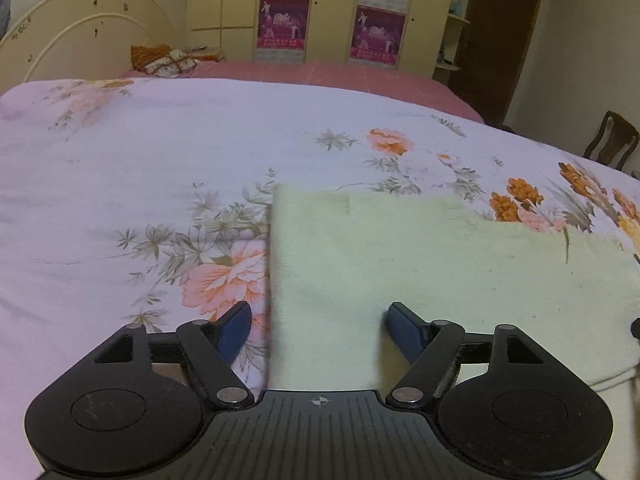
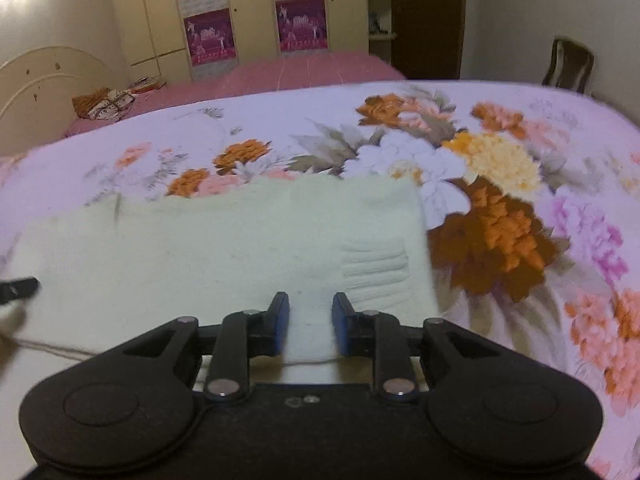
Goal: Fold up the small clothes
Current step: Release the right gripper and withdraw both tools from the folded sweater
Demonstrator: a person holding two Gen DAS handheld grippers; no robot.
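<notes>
Floral bedspread (image 1: 120, 168) surrounds the pale garment (image 1: 400, 264); left gripper (image 1: 318, 330) and right gripper (image 2: 310, 322) both gape, unobstructed.

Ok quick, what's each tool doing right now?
Left tool: open, holding nothing, over the cloth edge.
Right tool: open, cloth lies between the pads, not gripped.

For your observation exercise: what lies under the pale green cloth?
The pale green cloth lies flat on a floral bedspread, which shows all around it. The part of the pattern beneath it is hidden.
</notes>
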